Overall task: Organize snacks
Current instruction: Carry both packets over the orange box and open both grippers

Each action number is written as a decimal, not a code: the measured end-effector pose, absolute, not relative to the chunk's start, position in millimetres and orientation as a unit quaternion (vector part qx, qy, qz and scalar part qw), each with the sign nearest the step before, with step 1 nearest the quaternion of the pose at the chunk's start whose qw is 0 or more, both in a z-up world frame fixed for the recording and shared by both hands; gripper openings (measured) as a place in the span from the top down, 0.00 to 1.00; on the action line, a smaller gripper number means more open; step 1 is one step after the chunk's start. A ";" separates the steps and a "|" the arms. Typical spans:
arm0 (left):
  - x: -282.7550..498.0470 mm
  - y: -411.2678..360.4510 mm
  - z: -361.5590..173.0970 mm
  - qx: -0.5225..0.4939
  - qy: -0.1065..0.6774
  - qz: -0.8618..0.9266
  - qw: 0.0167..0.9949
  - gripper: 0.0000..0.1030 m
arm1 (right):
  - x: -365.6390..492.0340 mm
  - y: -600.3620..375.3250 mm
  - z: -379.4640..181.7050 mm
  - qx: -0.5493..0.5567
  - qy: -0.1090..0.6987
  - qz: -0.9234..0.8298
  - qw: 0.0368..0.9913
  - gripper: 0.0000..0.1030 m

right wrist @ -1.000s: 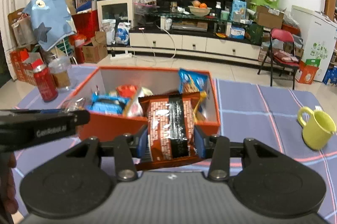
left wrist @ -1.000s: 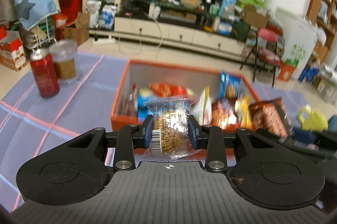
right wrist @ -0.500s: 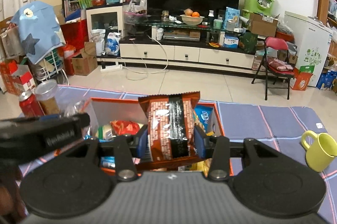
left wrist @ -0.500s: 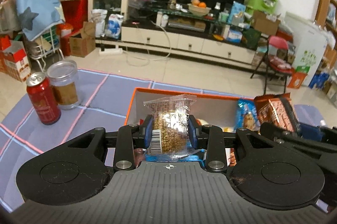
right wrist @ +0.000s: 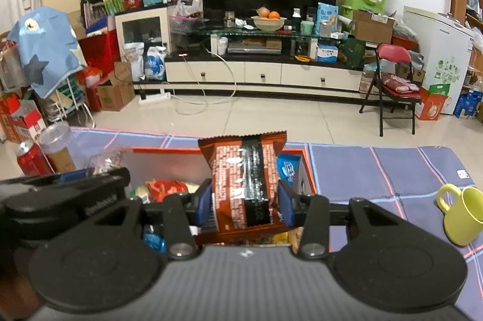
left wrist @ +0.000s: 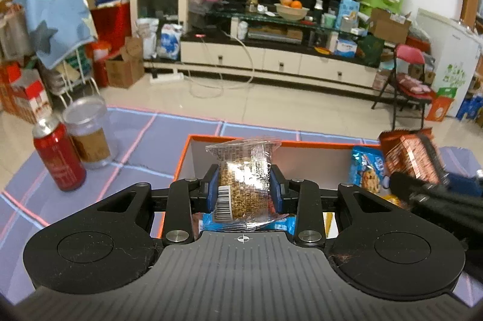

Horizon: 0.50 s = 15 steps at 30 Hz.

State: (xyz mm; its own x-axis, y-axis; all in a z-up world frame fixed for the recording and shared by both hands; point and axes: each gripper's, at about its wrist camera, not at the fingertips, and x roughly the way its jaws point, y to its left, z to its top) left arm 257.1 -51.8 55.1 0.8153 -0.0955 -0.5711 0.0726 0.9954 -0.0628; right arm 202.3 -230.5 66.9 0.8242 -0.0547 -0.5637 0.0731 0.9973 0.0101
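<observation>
My left gripper (left wrist: 244, 185) is shut on a clear packet of brown grain snack (left wrist: 243, 179) with a barcode, held upright above the orange box (left wrist: 271, 142). My right gripper (right wrist: 245, 201) is shut on a brown and black snack packet (right wrist: 246, 179), also over the orange box (right wrist: 308, 167). Several snack packets lie inside the box, among them a blue cookie bag (left wrist: 366, 168) and a red packet (right wrist: 164, 188). In the left wrist view the right gripper's brown packet (left wrist: 409, 153) shows at the right; in the right wrist view the left gripper's body (right wrist: 69, 194) shows at the left.
A red can (left wrist: 59, 158) and a clear lidded jar (left wrist: 89, 133) stand on the purple checked cloth (left wrist: 145, 146) left of the box. A yellow-green mug (right wrist: 462, 213) sits on the cloth to the right. Behind lie tiled floor, a TV stand and a red folding chair (right wrist: 395, 79).
Both grippers have moved forward over the orange box with their packets still held; the box now lies beneath the fingers instead of ahead of them.
</observation>
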 end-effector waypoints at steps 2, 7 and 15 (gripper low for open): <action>259.9 -50.1 54.5 -0.022 0.303 -0.049 0.951 0.94 | 203.2 -237.7 70.8 0.027 0.293 -0.026 0.956 0.56; 269.4 -43.1 52.2 -0.039 0.315 -0.061 0.946 0.94 | 212.1 -263.2 79.5 0.091 0.296 0.018 0.951 0.56; 285.0 -57.6 37.0 -0.021 0.332 -0.059 0.941 0.94 | 233.2 -243.6 58.1 0.049 0.326 0.019 0.944 0.56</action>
State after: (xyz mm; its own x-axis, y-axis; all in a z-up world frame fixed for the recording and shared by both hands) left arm 285.0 -57.6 37.0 0.7729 -0.1241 -0.6222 0.0962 0.9923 -0.0784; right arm 233.2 -243.6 58.0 0.7871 0.0676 -0.6131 -0.0039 0.9945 0.1048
